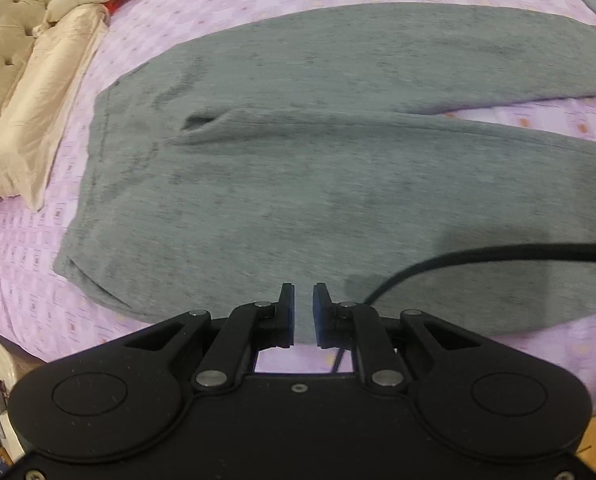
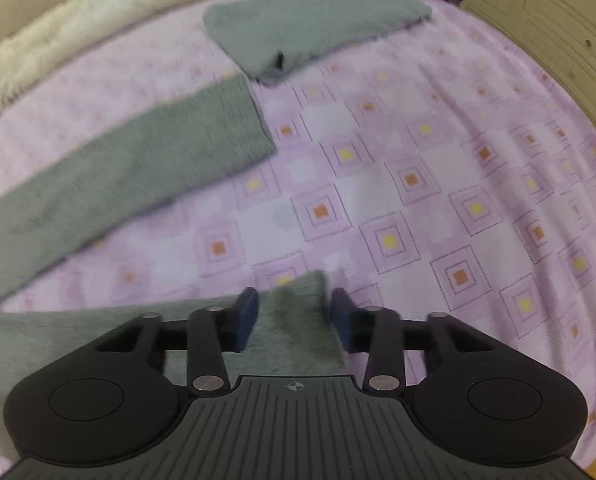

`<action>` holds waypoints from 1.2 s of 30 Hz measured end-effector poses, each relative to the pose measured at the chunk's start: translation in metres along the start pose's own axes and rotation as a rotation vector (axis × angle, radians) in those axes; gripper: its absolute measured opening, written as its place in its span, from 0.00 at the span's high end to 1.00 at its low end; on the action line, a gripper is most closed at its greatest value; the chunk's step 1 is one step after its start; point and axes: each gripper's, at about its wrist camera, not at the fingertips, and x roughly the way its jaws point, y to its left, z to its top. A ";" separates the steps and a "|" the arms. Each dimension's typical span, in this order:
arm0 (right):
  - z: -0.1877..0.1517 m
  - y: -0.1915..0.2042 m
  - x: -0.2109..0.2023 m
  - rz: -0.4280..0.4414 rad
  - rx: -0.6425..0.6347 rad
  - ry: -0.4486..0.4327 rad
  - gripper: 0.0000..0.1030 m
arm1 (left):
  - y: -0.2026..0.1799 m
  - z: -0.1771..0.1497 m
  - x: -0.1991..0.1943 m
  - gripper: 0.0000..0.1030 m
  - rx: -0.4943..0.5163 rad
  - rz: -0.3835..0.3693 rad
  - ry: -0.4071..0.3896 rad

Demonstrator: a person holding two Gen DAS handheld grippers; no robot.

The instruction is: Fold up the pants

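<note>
Grey sweatpants (image 1: 318, 152) lie flat on the lilac checked bedsheet (image 2: 438, 200), the left gripper (image 1: 304, 312) parted and empty above them, the right gripper (image 2: 294, 312) released, its fingers straddling a leg cuff.

The pants (image 1: 298, 168) are heather grey. The bedsheet (image 2: 438, 184) is lilac, patterned with dotted nested squares with yellow or orange centres. A folded cloth (image 2: 310, 28) is the same grey. The quilt (image 1: 38, 120) is cream, the tufted headboard (image 1: 2, 32) beige.
</note>
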 end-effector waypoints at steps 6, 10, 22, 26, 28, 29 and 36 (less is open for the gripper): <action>-0.028 0.029 -0.020 0.024 0.032 0.028 0.60 | 0.038 0.011 0.032 0.80 0.009 0.036 -0.026; -0.055 0.049 -0.019 0.007 0.105 0.072 0.60 | 0.066 0.012 0.055 0.80 0.012 0.036 -0.023; -0.111 0.042 -0.028 -0.118 0.442 0.041 0.43 | 0.096 -0.038 0.109 0.81 0.211 0.046 0.073; -0.114 0.028 -0.020 -0.123 0.563 0.008 0.43 | 0.093 -0.037 0.106 0.86 0.195 0.040 0.070; -0.114 0.028 -0.012 -0.115 0.599 0.006 0.43 | 0.095 -0.036 0.106 0.86 0.181 0.032 0.074; -0.113 0.027 -0.007 -0.119 0.607 0.020 0.44 | 0.095 -0.036 0.106 0.86 0.171 0.024 0.073; -0.105 0.031 -0.006 -0.341 0.535 0.086 0.87 | 0.112 -0.035 0.103 0.84 0.141 -0.047 0.081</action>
